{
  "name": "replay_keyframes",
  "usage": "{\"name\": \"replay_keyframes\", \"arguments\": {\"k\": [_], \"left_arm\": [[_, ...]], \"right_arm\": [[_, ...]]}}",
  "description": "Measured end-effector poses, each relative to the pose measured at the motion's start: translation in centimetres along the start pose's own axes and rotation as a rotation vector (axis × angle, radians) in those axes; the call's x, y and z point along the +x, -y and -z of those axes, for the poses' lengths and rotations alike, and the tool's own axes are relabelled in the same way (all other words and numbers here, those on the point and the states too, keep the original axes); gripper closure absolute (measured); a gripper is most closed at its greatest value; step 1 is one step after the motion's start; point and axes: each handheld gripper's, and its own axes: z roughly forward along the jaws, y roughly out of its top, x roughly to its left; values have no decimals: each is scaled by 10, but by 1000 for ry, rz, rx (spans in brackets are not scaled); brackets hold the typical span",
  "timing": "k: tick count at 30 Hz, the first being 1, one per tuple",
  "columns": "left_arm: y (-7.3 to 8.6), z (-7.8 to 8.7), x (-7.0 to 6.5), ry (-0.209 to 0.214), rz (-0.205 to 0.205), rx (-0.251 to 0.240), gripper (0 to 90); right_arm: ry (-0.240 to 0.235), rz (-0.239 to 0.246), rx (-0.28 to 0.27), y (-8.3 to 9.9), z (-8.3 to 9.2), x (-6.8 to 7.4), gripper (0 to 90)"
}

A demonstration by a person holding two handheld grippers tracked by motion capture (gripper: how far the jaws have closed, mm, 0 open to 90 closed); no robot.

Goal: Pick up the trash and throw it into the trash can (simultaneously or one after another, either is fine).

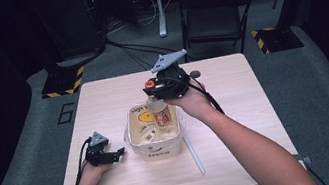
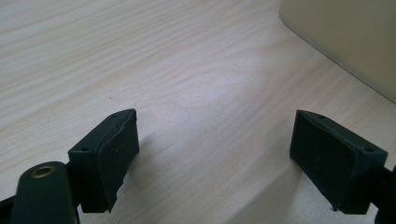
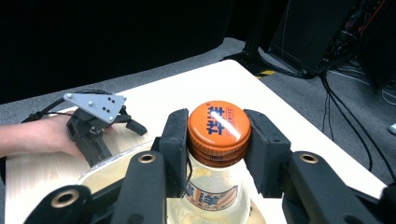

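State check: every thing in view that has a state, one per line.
bottle: upright, orange cap on, gripped at the neck, lower part inside the tub.
tub: open-topped, standing on the table, a few small items inside.
right gripper: shut on bottle, pads either side of the cap.
left gripper: open, nothing between the pads, low over the table beside the tub.
folding chair: unfolded, unoccupied.
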Motion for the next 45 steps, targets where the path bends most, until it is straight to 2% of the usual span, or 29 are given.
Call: {"name": "replay_keyframes", "arguments": {"k": [21,45], "left_arm": [[0,0,0,0,5,-3,155],[0,0,0,0,5,-3,154]], "right_arm": [[36,-12,29,22,-18,-1,618],[77,-58,35,54,-32,-5,616]]}}
